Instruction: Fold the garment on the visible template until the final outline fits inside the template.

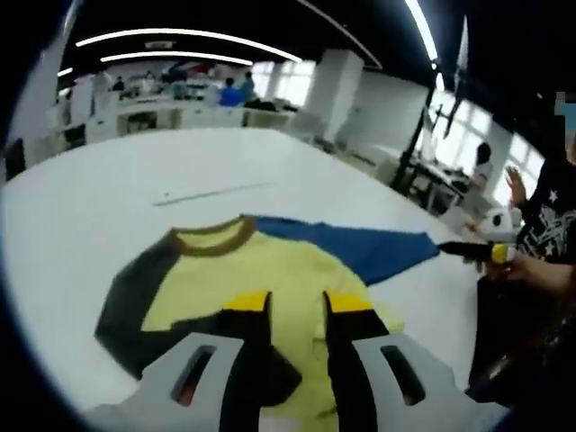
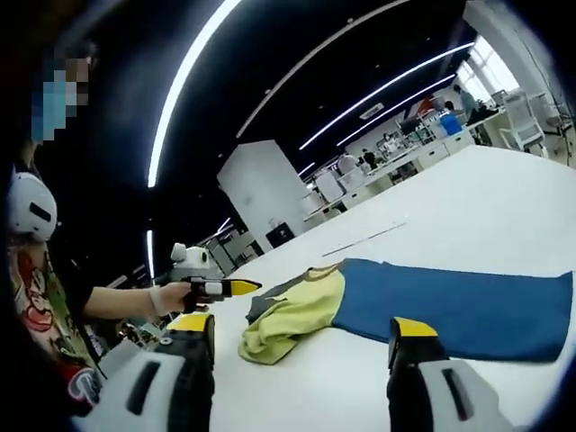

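A T-shirt lies flat on the white table (image 1: 99,198). It has a yellow body (image 1: 270,265), a brown collar (image 1: 211,238), a dark grey sleeve (image 1: 126,306) and a blue sleeve (image 1: 360,247). My left gripper (image 1: 297,304) hovers open over the yellow body's lower part. The right gripper (image 1: 481,253) shows at the blue sleeve's end, held by a hand. In the right gripper view my right gripper (image 2: 304,328) stands wide open, with the blue sleeve (image 2: 459,310) and the bunched yellow body (image 2: 288,319) ahead of it. The left gripper (image 2: 225,288) is past the shirt's far side.
A thin dark line (image 1: 216,192) runs across the table beyond the collar, also visible as a line (image 2: 364,238) in the right gripper view. A person (image 1: 540,243) stands at the table's edge. Desks and people (image 1: 229,90) fill the far room.
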Available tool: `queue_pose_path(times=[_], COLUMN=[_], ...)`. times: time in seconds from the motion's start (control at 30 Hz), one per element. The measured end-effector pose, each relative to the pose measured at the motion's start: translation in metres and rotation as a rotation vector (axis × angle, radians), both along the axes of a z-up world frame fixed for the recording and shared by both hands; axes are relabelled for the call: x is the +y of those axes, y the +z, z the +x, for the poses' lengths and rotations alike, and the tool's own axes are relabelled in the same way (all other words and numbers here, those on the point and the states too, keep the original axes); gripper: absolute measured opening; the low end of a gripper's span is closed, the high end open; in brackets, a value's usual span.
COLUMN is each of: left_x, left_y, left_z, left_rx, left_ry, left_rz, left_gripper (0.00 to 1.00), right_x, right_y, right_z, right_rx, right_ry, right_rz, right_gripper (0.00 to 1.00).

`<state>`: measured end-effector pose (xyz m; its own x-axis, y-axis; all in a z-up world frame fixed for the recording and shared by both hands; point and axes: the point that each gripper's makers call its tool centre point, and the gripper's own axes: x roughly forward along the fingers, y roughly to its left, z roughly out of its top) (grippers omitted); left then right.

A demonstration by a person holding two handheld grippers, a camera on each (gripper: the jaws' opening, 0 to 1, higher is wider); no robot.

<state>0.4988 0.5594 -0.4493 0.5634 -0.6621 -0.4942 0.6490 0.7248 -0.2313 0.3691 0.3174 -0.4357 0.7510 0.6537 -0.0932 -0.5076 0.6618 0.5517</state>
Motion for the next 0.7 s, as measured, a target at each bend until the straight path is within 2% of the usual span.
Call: queue_pose_path(times=[0.17, 0.2, 0.3, 0.37, 0.43, 0.7], left_x=[0.046, 0.050, 0.055, 0.058, 0.058, 0.049], left_y=[-0.025, -0.029, -0.043, -0.051, -0.054, -0.067], left_z=[0.013, 0.016, 0.021, 0.025, 0.030, 0.035], left_rx=[0.074, 0.071, 0.112, 0.131, 0.120, 0.158], left_ry=[0.112, 0.116, 0.125, 0.151, 0.160, 0.160], left_rz=[0.065, 0.077, 0.095, 0.124, 0.126, 0.141], left_gripper=[0.19, 0.18, 0.14, 0.16, 0.19, 0.16], right_x=[0.002, 0.003, 0.006, 0.007, 0.008, 0.001], right_y=[-0.002, -0.003, -0.007, -0.009, -0.010, -0.015], right_z=[0.003, 0.003, 0.001, -0.001, -0.003, -0.014], right_rx=[-0.009, -0.009, -0.004, 0.000, 0.005, 0.023], right_ry=[0.005, 0.005, 0.010, 0.010, 0.011, -0.011], right_rz=[0.015, 0.018, 0.021, 0.033, 0.035, 0.039], right_gripper=[0.79, 0.79, 0.79, 0.79, 0.79, 0.78])
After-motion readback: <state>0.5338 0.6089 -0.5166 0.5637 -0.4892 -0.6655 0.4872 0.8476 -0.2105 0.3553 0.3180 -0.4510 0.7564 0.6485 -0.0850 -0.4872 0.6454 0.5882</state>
